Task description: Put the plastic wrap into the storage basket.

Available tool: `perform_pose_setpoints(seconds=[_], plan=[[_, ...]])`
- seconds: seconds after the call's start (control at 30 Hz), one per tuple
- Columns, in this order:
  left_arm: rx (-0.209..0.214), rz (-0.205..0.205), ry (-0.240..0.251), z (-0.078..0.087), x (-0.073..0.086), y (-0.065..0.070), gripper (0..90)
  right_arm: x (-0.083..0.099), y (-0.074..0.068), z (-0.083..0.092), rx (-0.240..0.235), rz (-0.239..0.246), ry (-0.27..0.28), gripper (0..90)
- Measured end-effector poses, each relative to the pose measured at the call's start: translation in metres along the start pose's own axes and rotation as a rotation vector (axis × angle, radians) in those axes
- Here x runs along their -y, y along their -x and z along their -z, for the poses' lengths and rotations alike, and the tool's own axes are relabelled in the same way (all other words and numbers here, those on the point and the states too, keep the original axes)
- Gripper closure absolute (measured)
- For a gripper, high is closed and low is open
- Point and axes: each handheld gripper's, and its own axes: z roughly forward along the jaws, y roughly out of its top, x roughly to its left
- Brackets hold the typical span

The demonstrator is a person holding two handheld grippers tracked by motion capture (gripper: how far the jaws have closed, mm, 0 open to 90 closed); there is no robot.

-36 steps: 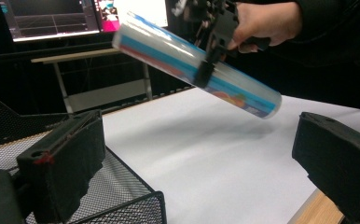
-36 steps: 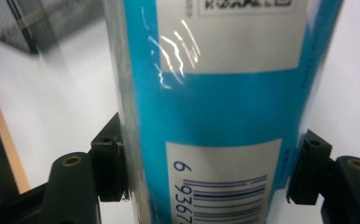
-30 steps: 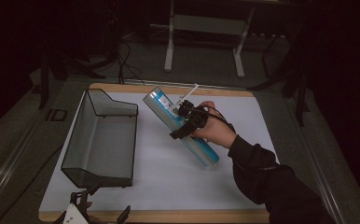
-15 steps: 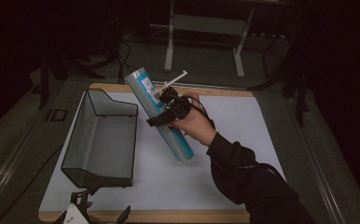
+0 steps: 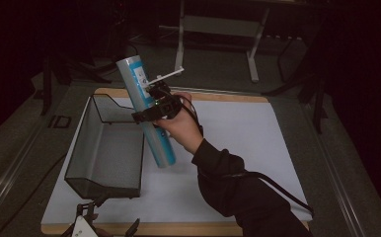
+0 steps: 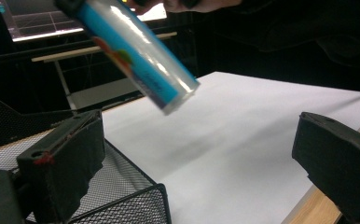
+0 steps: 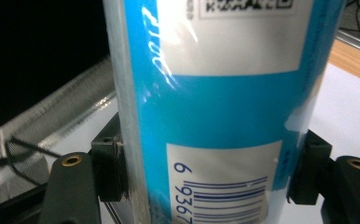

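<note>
White mat (image 5: 257, 143); right gripper (image 5: 155, 104) clamps blue tube (image 5: 151, 116) tilted above mesh basket (image 5: 104, 148); left gripper (image 6: 201, 172) open

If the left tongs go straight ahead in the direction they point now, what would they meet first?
Probably the white sheet on the table, which lies bare ahead between the open left tongs. The blue tube hangs higher, held in the right tongs, and the wire basket sits to the side. Depth is uncertain.

1. A barcode with the digits "6 9367" is showing on a white label low on the blue tube (image 7: 225, 116), bottom centre of the right gripper view.
2. A QR code is sitting on the tube's upper white label, top centre; unreadable.
</note>
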Motion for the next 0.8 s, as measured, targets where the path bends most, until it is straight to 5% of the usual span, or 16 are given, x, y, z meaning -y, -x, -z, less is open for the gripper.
perform_pose_setpoints(seconds=[0.43, 0.63, 0.8], plan=[[-0.008, -0.008, -0.006, 0.000, 0.000, -0.001, 3.6, -0.020, -0.028, -0.031, -0.026, -0.128, 0.104, 31.8], [-0.009, -0.005, 0.000, 0.001, 0.000, -0.001, 3.6, -0.011, -0.032, -0.056, -0.018, -0.206, 0.117, 31.8], [-0.003, -0.006, 0.000, 0.002, 0.000, -0.001, 3.6, -0.001, -0.031, -0.075, 0.013, -0.215, 0.100, 31.8]])
